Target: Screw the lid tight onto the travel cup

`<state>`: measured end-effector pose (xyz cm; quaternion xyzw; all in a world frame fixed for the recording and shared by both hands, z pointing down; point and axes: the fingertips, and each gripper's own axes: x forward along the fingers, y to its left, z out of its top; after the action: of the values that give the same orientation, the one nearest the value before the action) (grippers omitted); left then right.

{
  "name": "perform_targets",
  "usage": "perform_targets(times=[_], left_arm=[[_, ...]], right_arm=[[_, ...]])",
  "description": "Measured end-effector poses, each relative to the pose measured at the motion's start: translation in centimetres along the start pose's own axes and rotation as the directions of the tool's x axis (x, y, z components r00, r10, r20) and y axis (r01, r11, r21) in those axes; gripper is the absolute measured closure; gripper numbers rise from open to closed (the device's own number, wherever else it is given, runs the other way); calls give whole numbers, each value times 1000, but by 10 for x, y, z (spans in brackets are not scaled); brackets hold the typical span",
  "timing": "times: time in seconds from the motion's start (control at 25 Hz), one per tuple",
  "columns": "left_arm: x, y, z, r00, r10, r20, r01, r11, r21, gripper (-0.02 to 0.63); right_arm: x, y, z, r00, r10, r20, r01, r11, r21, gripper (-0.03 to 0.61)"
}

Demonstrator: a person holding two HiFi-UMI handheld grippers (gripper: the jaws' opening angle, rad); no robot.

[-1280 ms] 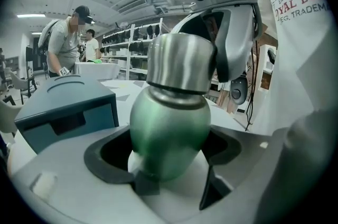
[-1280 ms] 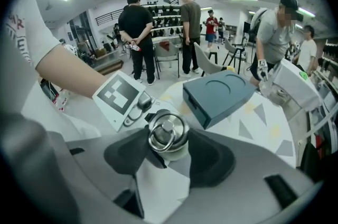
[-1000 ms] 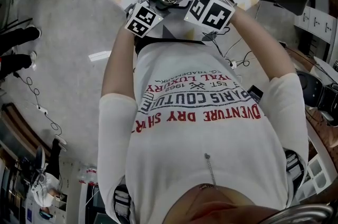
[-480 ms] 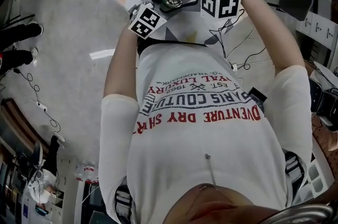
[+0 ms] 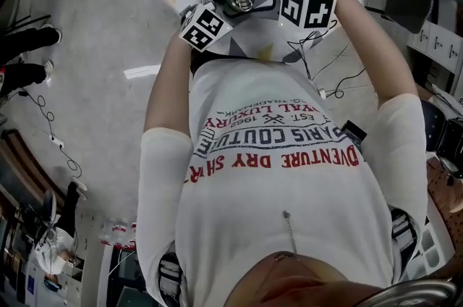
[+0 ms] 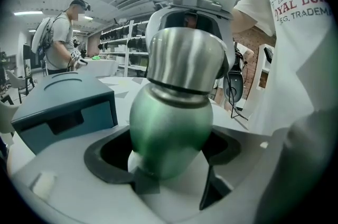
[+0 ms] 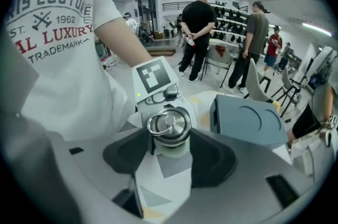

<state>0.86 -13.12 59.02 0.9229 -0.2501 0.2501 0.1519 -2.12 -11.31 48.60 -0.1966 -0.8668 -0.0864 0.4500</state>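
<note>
Steel lid [image 7: 169,125] tops cup [image 6: 170,133]; shirt [image 7: 53,70] reads "TRADEMARK".

A white short-sleeved T-shirt [image 5: 282,182] carries red and dark printed lettering across the chest. The left gripper [image 6: 171,178] and right gripper [image 7: 168,162] are pale grey shells with dark jaw recesses. Each bears a white marker cube with black squares: left cube [image 5: 206,27], right cube [image 5: 307,1].
</note>
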Motion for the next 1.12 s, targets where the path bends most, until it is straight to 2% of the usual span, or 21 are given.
perform_targets(times=[0.12,0.28,0.4,0.56,0.64,0.68,0.8,0.88,1.0,1.04,1.12], left_arm=[[1,0,0,1000,-2,-9,2,1000,-2,221],[1,1,-1,1000,-4,-16,4,1000,-5,219],[-1,3,-2,1000,-6,-21,6,1000,-10,219],[-1,3,-1,1000,-2,-12,2,1000,-6,219],[-2,3,-2,1000,-1,-14,1,1000,-8,218],[-2,4,-5,1000,1,-17,-1,1000,-12,219],[-1,5,-4,1000,0,-15,-1,1000,-9,218],[-1,5,-1,1000,-2,-9,2,1000,-3,218],[1,4,-2,1000,-3,-15,3,1000,-5,218],[1,3,-2,1000,-4,-18,4,1000,-5,218],[2,2,0,1000,-6,-19,6,1000,-1,218]], right_arm=[[0,-1,-2,998,-69,0,69,991,111,325],[2,-3,-1,988,-154,8,146,951,272,325],[4,-5,0,973,-230,3,211,897,389,325],[4,-5,0,950,-311,-10,268,801,535,325],[4,-6,0,946,-324,-11,271,773,573,325],[5,-6,1,947,-322,-11,269,771,577,325],[6,-5,-1,958,-287,-18,249,795,552,325],[5,-2,-2,971,-239,-29,222,841,493,319],[-1,4,-10,982,-163,-91,182,944,277,296],[-2,5,-14,983,-139,-119,161,967,199,296],[-4,3,-19,982,-93,-163,109,990,89,296]])
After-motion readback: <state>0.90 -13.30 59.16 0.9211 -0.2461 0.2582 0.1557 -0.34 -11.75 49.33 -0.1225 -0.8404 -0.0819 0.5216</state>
